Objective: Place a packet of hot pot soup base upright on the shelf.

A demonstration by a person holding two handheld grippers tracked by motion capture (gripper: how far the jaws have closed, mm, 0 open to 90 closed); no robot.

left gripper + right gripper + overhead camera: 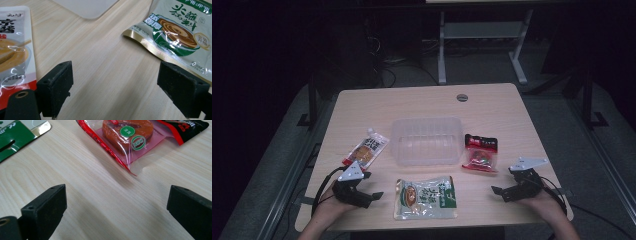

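- Left gripper low over table, near front-left edge; jaws spread wide, nothing between, bare wood showing in the gap in left gripper view.
- Right gripper near front-right edge, held by a hand coming in from bottom; jaws also spread wide, nothing pinched, only wood grain between them in right gripper view.
- Both grippers pointing inward, toward table centre, each w/ grey three-cornered plate on top and cable trailing back.
- Green sauce pouch lying flat at front centre, between the two grippers, just below clear tub; not touched by either.
- In left gripper view, same pouch ahead and to the right, its gold edge passing just behind the right-hand jaw; touching or not, cannot tell.
- White-and-red sauce pouch flat, tilted, left of tub, just beyond left gripper; seen at left edge of left gripper view, beside left-hand jaw.
- Red snack packet flat, right of tub, near right gripper but apart; in right gripper view ahead of jaws, clear window showing orange contents w/ green stickers.
- Clear tub upright at table centre, nothing inside, pouches around it on three sides.
- Round grommet in tabletop near far edge.
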